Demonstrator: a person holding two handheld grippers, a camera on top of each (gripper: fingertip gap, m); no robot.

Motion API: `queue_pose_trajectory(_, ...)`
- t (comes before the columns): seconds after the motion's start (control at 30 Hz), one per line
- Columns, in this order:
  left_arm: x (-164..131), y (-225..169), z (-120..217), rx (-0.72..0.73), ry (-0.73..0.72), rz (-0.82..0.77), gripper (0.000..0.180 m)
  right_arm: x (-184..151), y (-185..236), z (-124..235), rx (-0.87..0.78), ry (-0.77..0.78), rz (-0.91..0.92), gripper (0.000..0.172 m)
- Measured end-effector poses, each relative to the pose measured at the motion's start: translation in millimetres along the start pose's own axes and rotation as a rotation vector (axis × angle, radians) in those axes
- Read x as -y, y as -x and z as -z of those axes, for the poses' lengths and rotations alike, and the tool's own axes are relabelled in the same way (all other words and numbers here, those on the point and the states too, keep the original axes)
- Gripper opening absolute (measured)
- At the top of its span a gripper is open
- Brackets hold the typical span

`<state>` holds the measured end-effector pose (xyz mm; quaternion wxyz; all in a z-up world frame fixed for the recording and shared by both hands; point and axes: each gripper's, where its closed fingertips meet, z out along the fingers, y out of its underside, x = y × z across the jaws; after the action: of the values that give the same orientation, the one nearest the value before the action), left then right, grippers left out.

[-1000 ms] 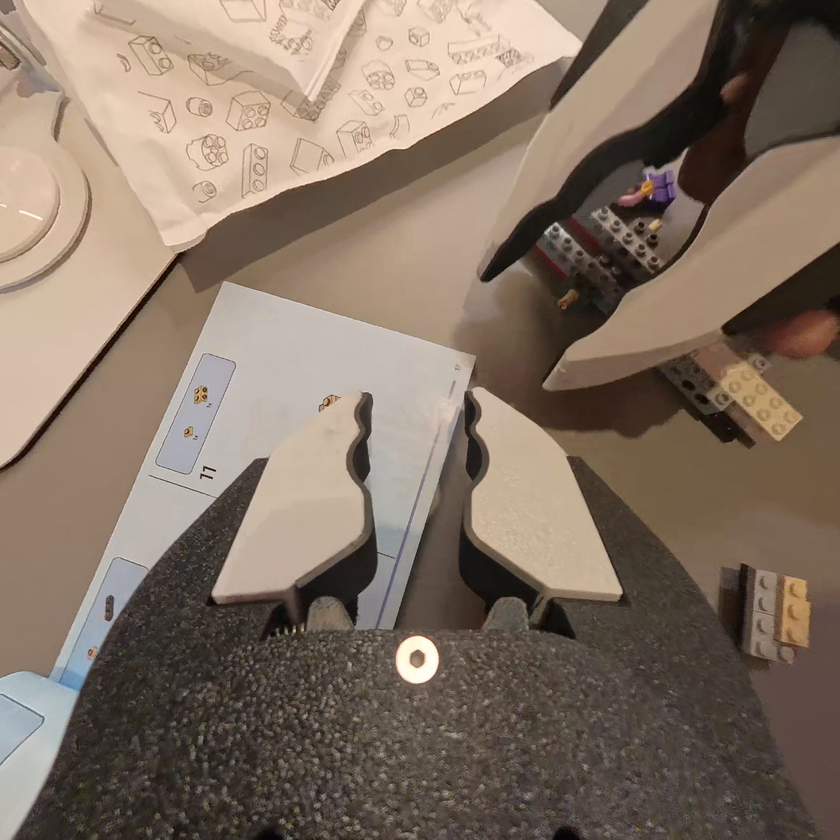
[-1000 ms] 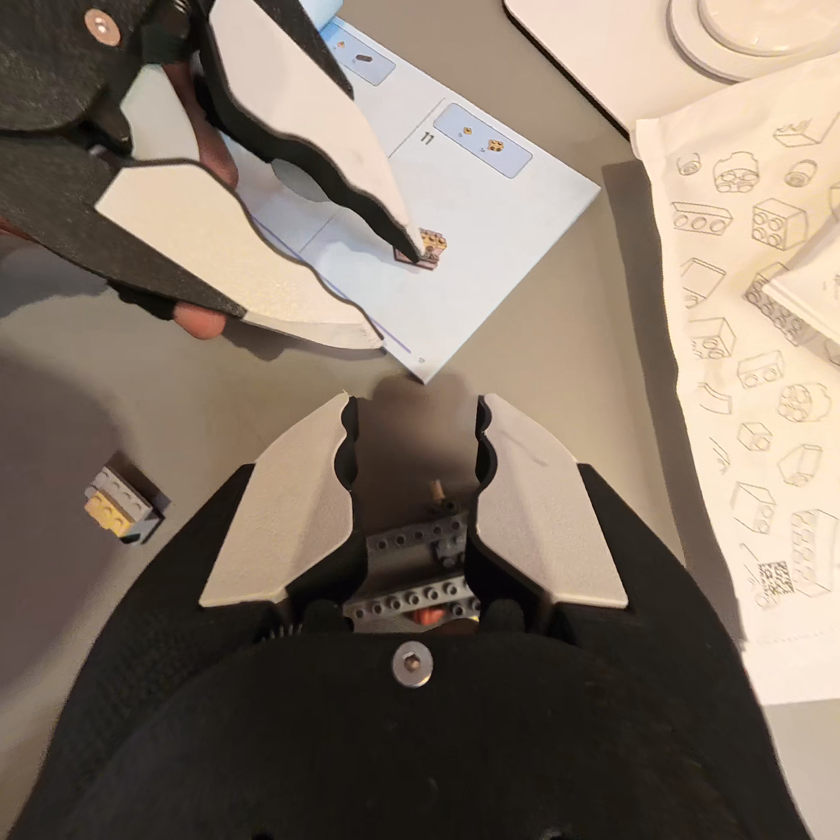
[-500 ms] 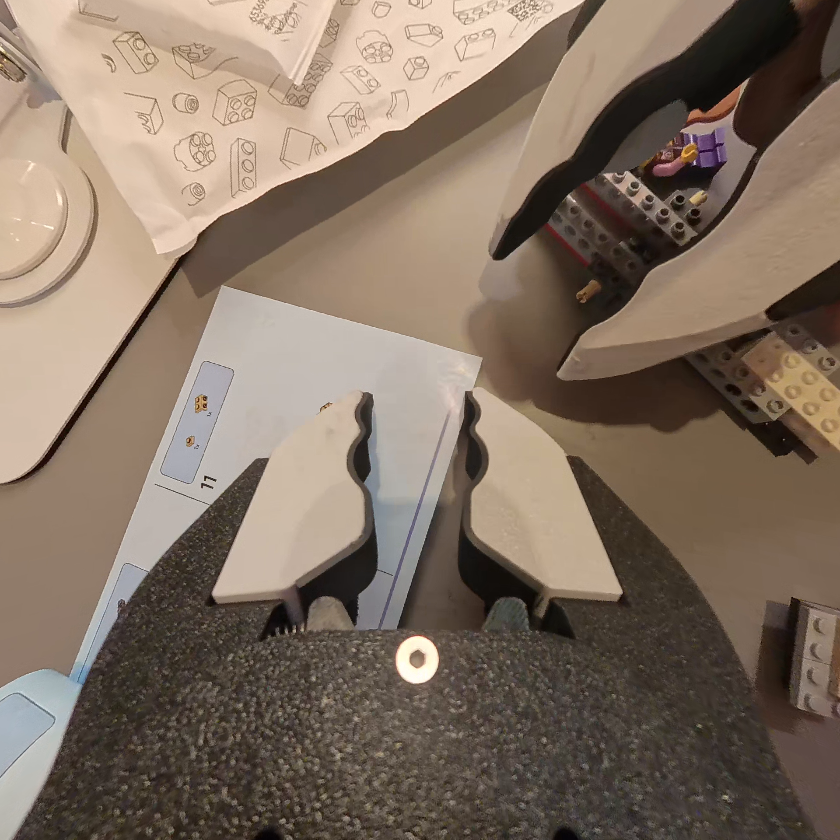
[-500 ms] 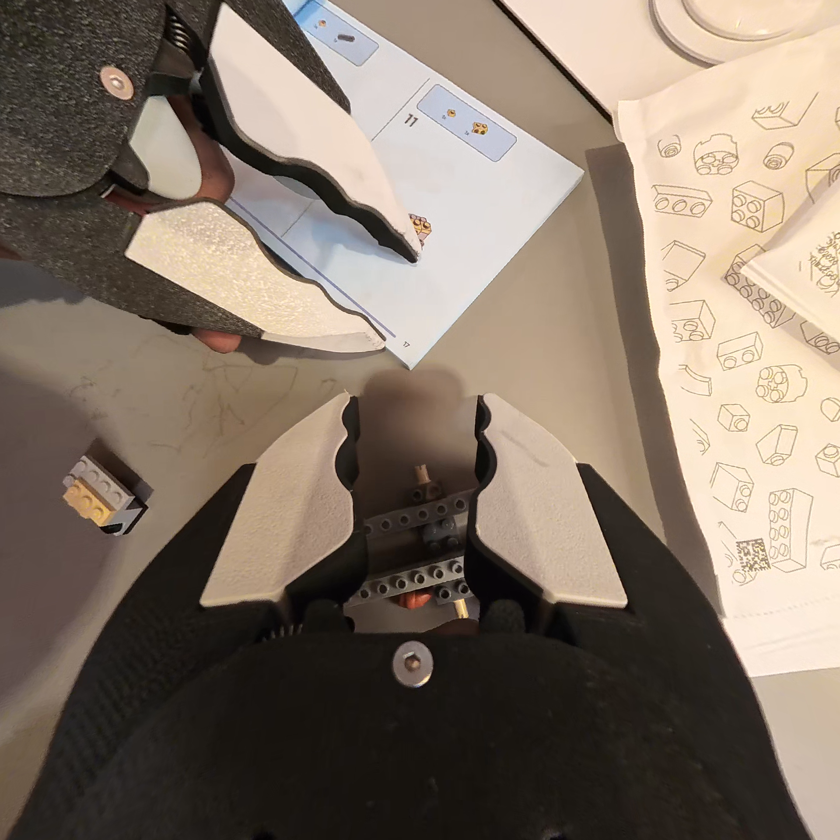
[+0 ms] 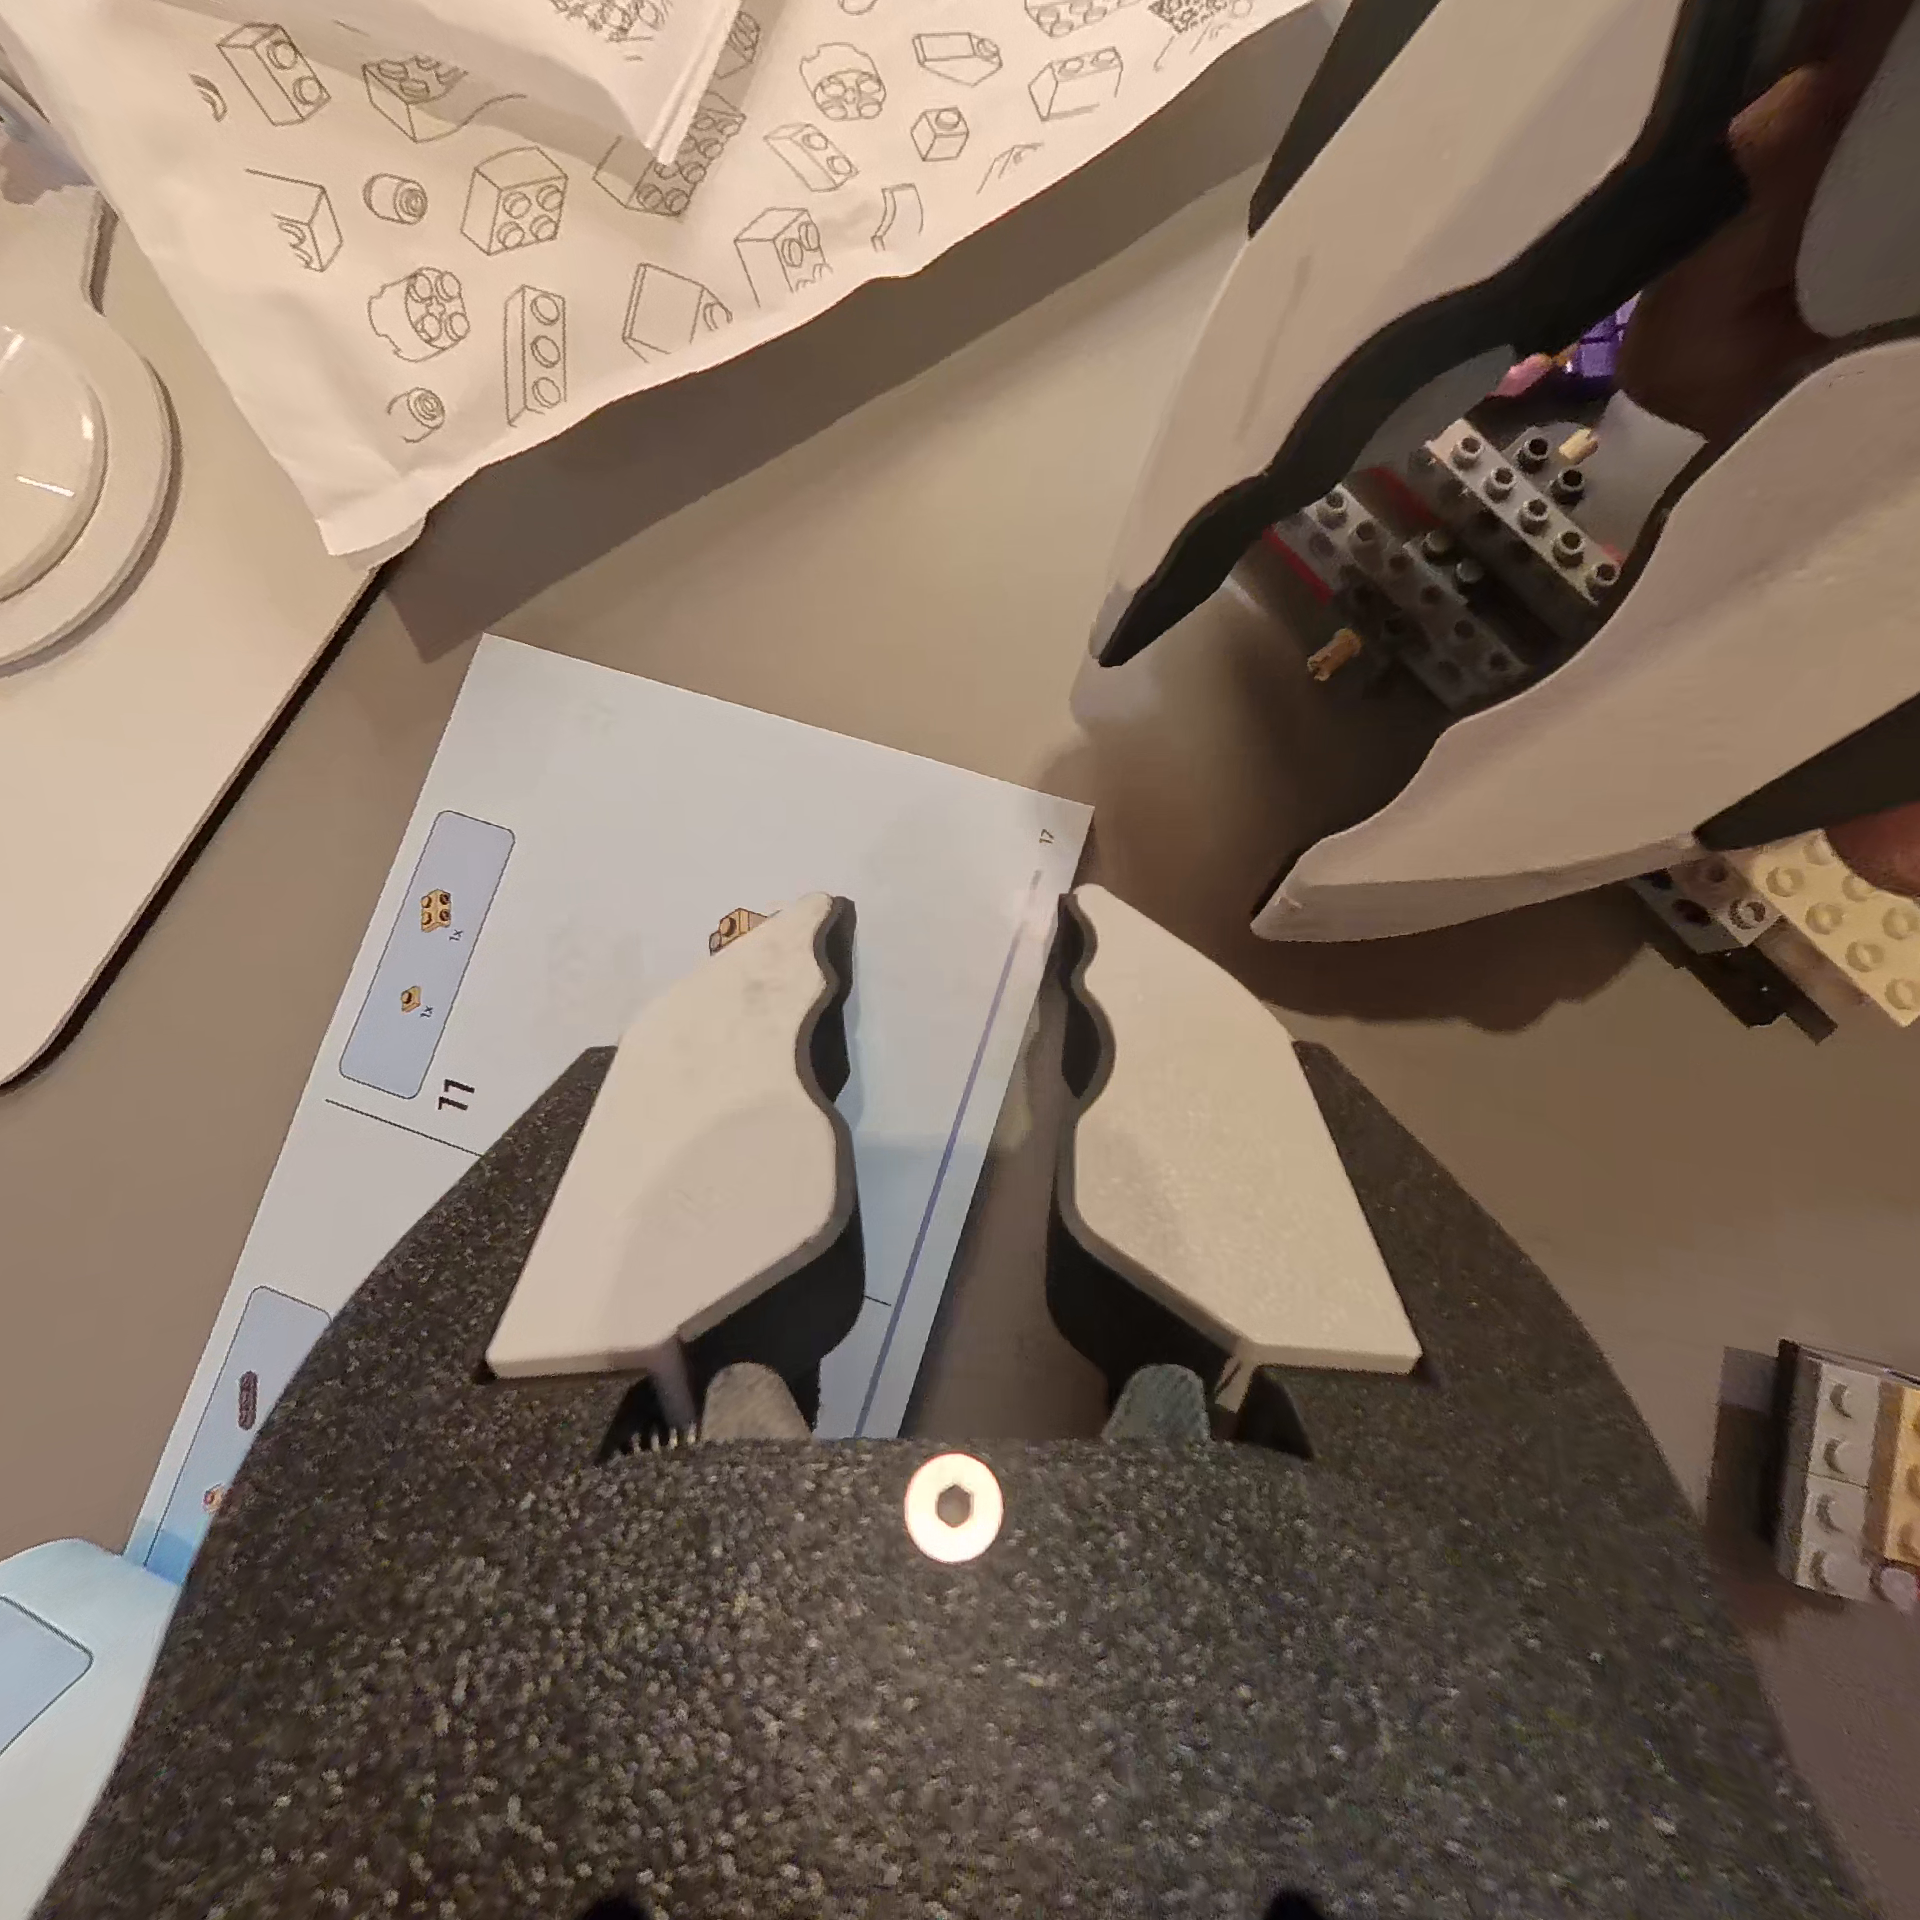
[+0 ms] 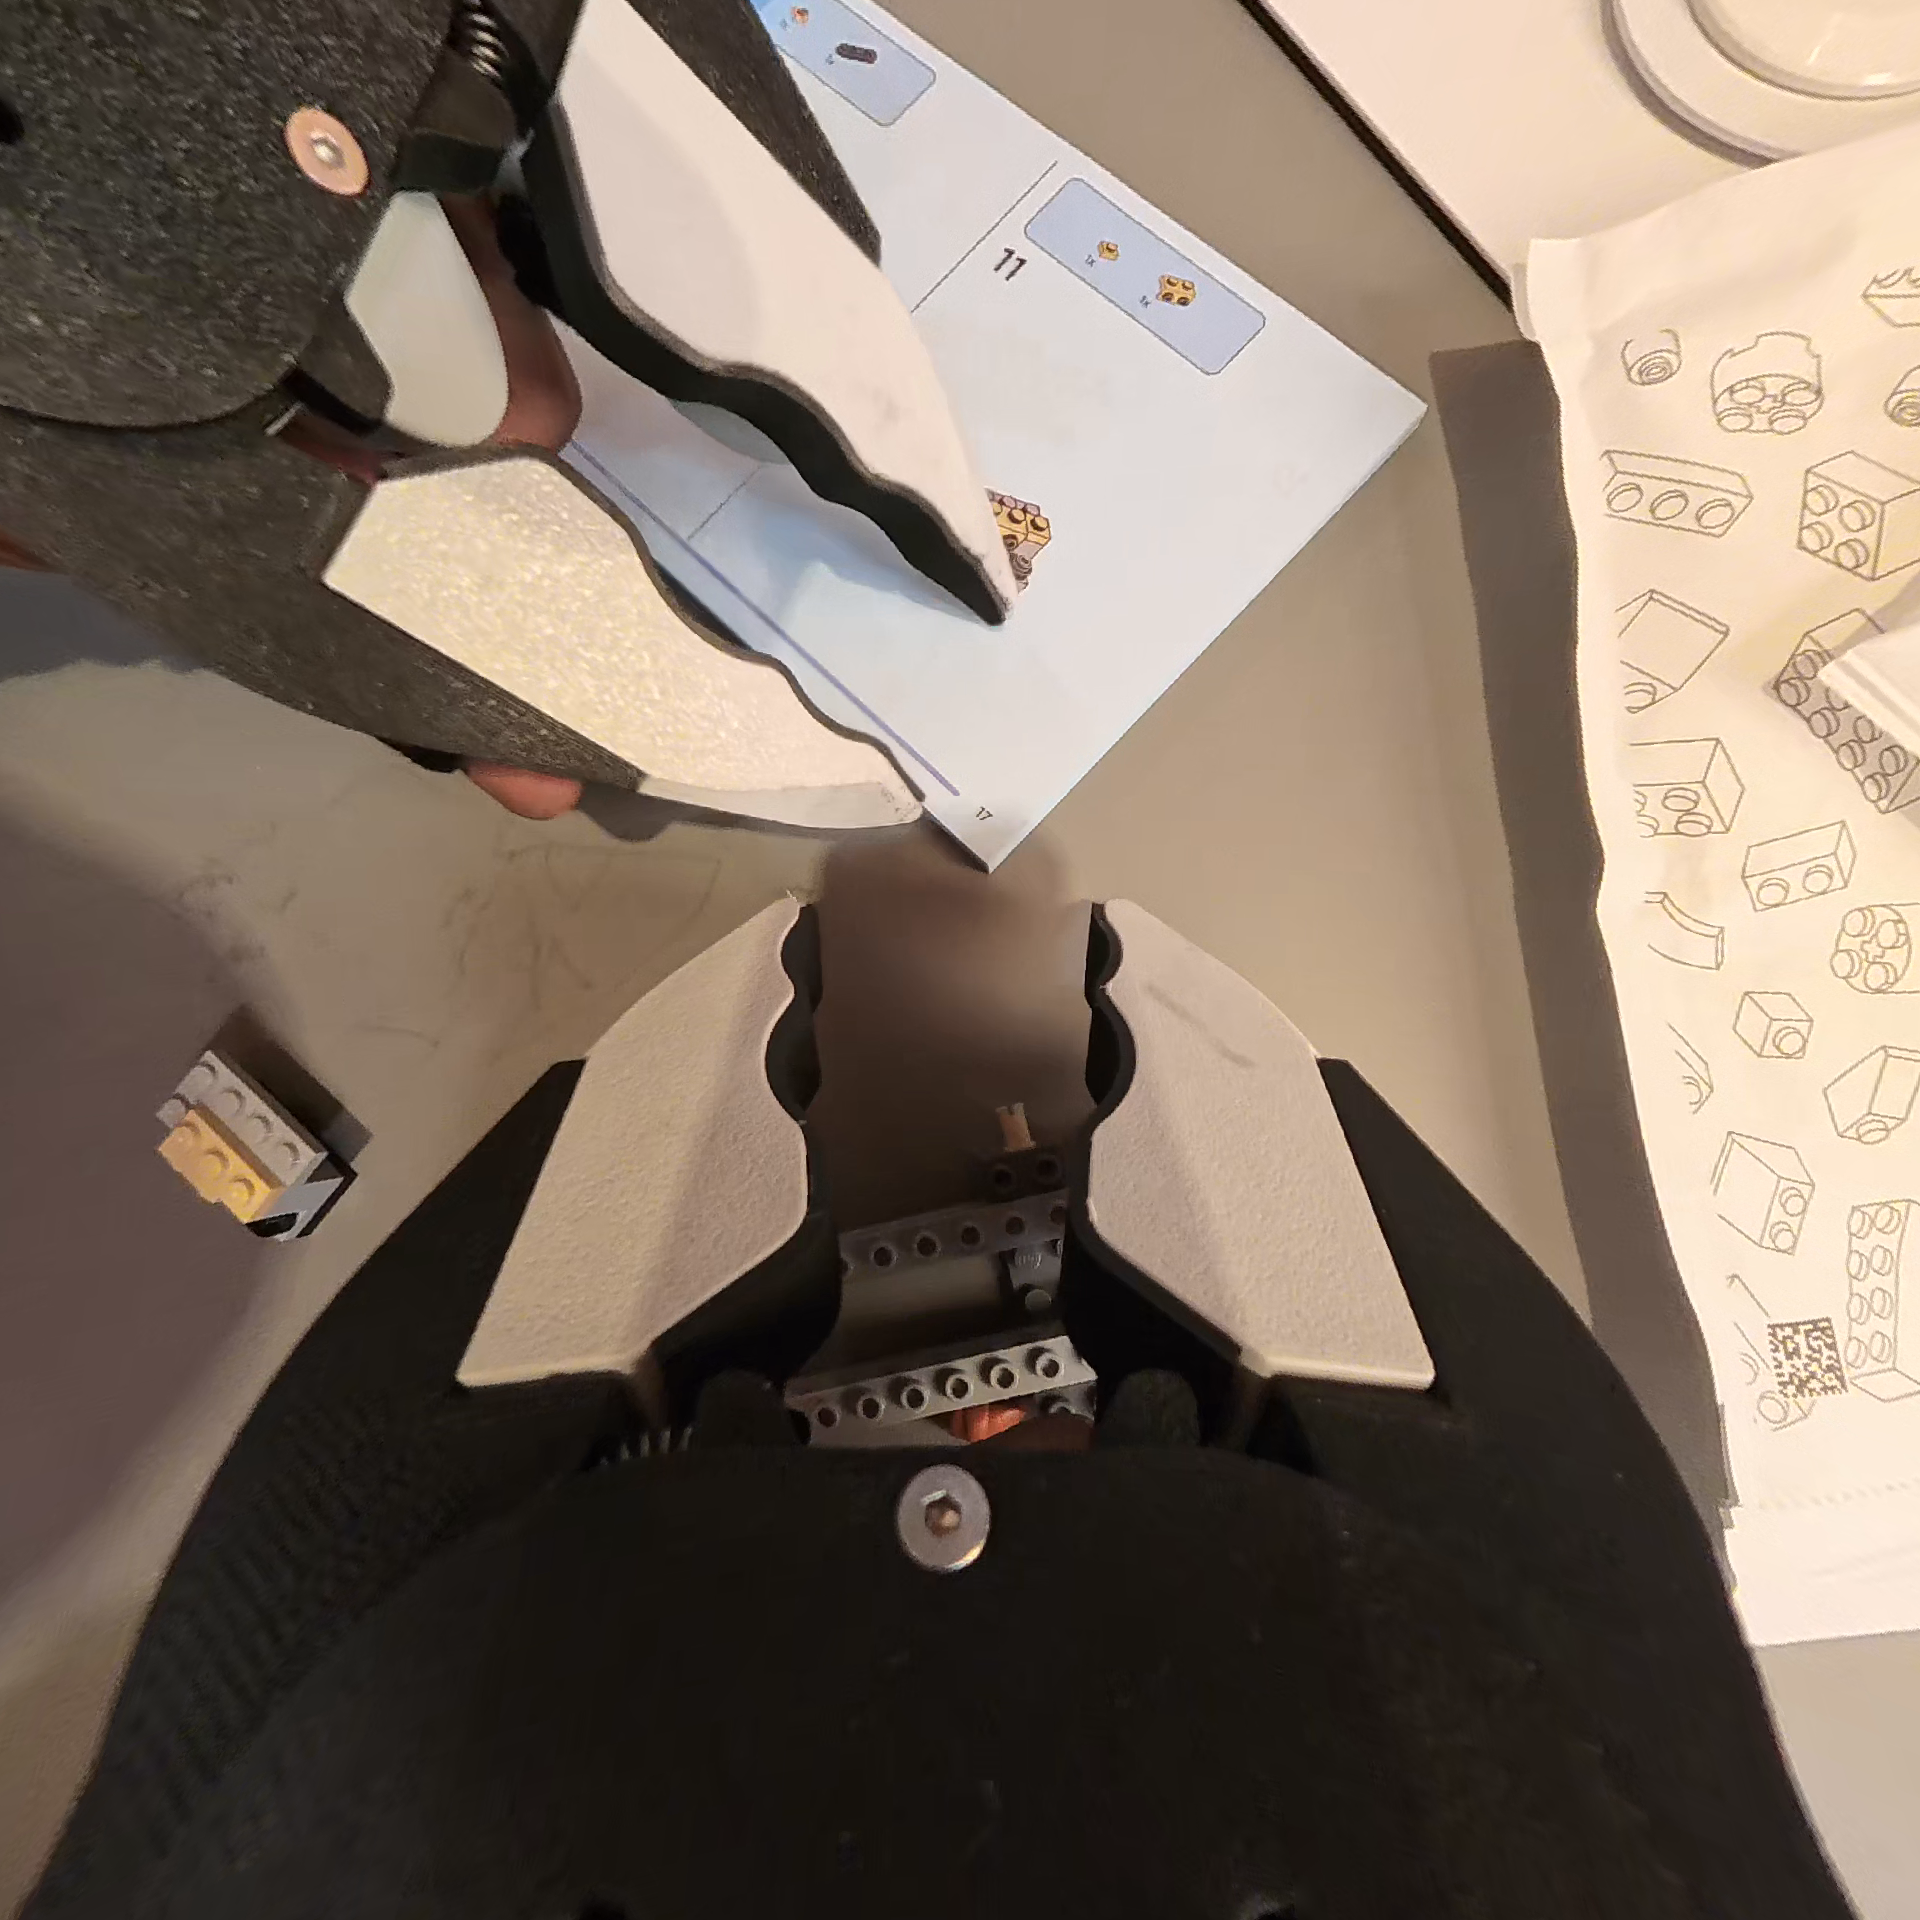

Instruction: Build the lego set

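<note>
My left gripper (image 5: 945, 914) is open and empty, low over a light blue instruction booklet (image 5: 675, 810). It also shows in the right wrist view (image 6: 956, 717), with a hand behind it. My right gripper (image 6: 951, 909) is shut on a grey brick build (image 6: 935, 1247), which spans the gap deep between the fingers. In the left wrist view the right gripper (image 5: 1184, 795) flanks the same build (image 5: 1496, 520). A tan plate (image 5: 1829, 935) of the build sticks out past the lower finger. I cannot tell whether the build rests on the table.
A small grey and tan brick stack (image 6: 260, 1143) lies on the grey table left of my right gripper. It also shows in the left wrist view (image 5: 1849, 1475). A white paper bag printed with brick drawings (image 6: 1766, 831) lies to the right. A white board with a round dish (image 5: 62, 623) lies beyond. Left tips to right tips: about 4 cm. The tan plate (image 5: 1829, 935) is about 9 cm from my right fingertips.
The right gripper with the build now looks larger and nearer in the left wrist view. The small brick stack has slid toward that view's right edge. Both grips look unchanged.
</note>
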<state>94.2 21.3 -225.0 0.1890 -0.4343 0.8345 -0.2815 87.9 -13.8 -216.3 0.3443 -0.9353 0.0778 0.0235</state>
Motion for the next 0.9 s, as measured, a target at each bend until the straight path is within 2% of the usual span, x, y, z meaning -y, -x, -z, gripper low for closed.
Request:
queue_pose_trajectory(0.53, -1, 6, 4, 0.016, 0.003, 0.025, 0.037, 5, 7, -8, 0.003, 0.004, 0.011, 0.049)
queue_pose_trajectory(0.9, 11, 16, 17, 0.028, -0.055, 0.086, 0.044, 13, -16, 4, -0.113, -0.049, 0.018, 0.055)
